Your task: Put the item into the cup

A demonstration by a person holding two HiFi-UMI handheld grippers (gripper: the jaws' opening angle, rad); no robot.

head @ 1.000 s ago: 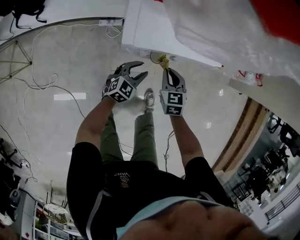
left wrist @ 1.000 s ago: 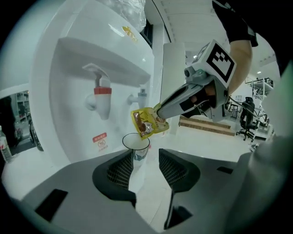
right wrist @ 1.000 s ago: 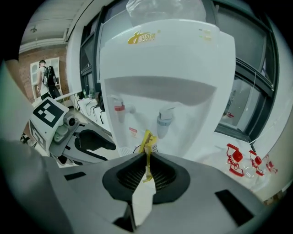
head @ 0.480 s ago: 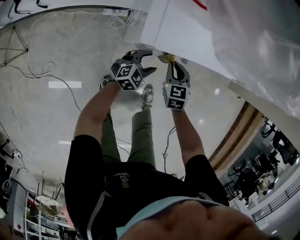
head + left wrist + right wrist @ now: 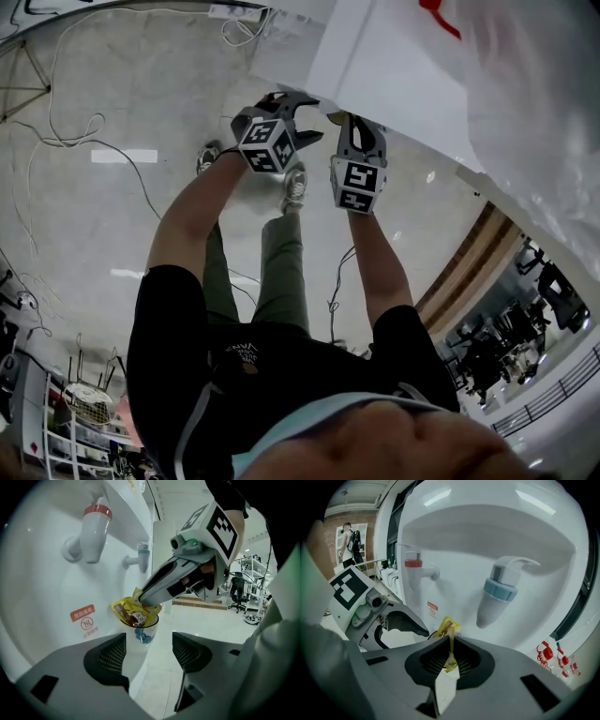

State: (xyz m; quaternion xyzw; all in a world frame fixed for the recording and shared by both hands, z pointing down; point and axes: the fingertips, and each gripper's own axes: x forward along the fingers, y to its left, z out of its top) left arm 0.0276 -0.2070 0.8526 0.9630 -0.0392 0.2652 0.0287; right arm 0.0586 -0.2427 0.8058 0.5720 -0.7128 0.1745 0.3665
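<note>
A white paper cup (image 5: 146,631) with blue print stands in the recess of a white water dispenser (image 5: 42,578). A yellow snack packet (image 5: 131,613) sticks out of the cup's mouth. My right gripper (image 5: 143,601) is shut on the packet's upper edge, and the yellow foil (image 5: 450,653) shows pinched between its pads. My left gripper (image 5: 149,651) has just been opening; its jaws stand wide, with the cup just ahead of the gap and untouched by the pads. In the head view the left gripper (image 5: 314,119) and right gripper (image 5: 349,120) meet at the dispenser front.
A red-banded tap (image 5: 96,527) and a blue-banded tap (image 5: 140,557) hang above the cup. A red warning label (image 5: 84,620) is on the recess wall. Cables (image 5: 66,141) trail over the glossy floor. Office chairs (image 5: 236,585) stand far behind.
Both grippers have shifted closer in under the dispenser front. The left jaws stand wider apart than before. The right gripper still pinches the yellow packet.
</note>
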